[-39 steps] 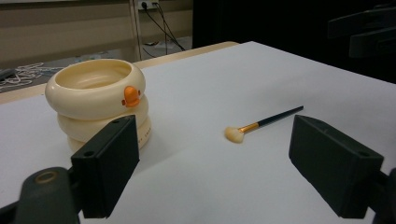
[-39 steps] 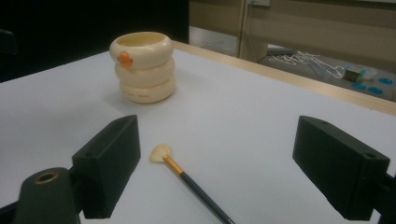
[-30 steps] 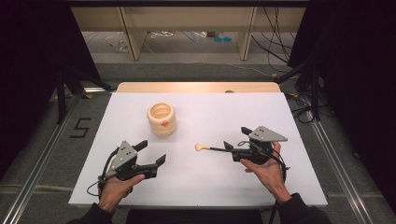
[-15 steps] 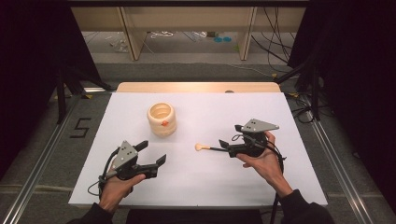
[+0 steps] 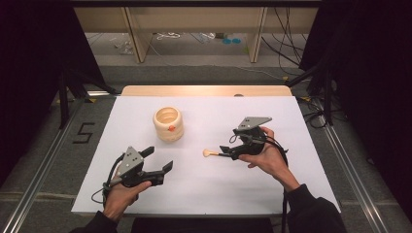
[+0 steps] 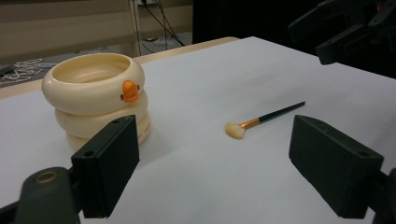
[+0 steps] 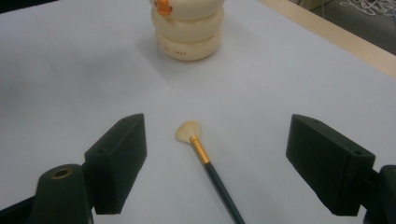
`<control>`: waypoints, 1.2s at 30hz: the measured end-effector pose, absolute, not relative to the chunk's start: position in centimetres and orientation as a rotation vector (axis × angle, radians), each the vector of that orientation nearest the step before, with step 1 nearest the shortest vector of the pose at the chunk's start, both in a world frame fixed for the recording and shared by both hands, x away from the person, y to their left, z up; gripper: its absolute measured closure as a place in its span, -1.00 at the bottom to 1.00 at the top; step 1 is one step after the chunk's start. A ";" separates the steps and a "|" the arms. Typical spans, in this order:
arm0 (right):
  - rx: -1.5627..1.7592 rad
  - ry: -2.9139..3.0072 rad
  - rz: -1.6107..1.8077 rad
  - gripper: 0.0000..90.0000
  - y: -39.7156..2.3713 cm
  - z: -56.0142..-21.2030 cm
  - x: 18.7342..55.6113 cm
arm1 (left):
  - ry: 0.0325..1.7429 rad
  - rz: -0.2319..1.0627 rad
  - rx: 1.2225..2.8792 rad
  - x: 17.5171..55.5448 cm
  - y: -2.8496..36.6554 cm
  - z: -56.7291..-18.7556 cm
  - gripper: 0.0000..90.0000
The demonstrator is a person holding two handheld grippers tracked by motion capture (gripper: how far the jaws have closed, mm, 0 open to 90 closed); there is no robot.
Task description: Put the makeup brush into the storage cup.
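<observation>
Two grippers wait with jaws spread: the right gripper (image 5: 226,150) has just been narrowing around the brush (image 7: 205,159) lying flat mid-table to pick it up; the left gripper (image 5: 160,161) idles nearer, empty, right of the pot (image 5: 168,124).

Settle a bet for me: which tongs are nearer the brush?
Right. The right tongs hang open over the brush, its handle between the jaws. The left tongs sit apart, nearer the table's front edge.

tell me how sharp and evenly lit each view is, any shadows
High view: bright white table, dark surroundings, brush tiny. Left gripper view: cream holder and brush sharp, near jaws soft. Right gripper view: brush sharp, soft shadow left of the holder.
</observation>
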State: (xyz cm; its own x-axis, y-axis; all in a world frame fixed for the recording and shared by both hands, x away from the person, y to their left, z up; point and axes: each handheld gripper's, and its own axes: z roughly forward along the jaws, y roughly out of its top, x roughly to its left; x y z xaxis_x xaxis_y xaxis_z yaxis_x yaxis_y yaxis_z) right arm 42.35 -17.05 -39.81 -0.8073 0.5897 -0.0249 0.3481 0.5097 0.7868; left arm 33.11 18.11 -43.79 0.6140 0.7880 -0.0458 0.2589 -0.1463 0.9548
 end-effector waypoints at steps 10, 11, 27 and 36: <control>0.740 2.550 1.066 -0.47 -14.9 -39.5 44.1 | 0.867 0.579 1.701 33.1 18.1 -43.8 -0.65; 0.737 2.554 1.048 -0.47 -14.8 -39.5 44.3 | 0.869 0.579 1.699 33.1 18.1 -43.8 -0.65; 0.695 2.732 0.740 -0.35 -13.1 -40.8 46.9 | 0.875 0.577 1.697 33.1 18.1 -43.8 -0.65; 0.648 2.841 0.610 -0.19 -12.3 -42.1 47.9 | 0.871 0.580 1.702 33.1 18.1 -43.8 -0.65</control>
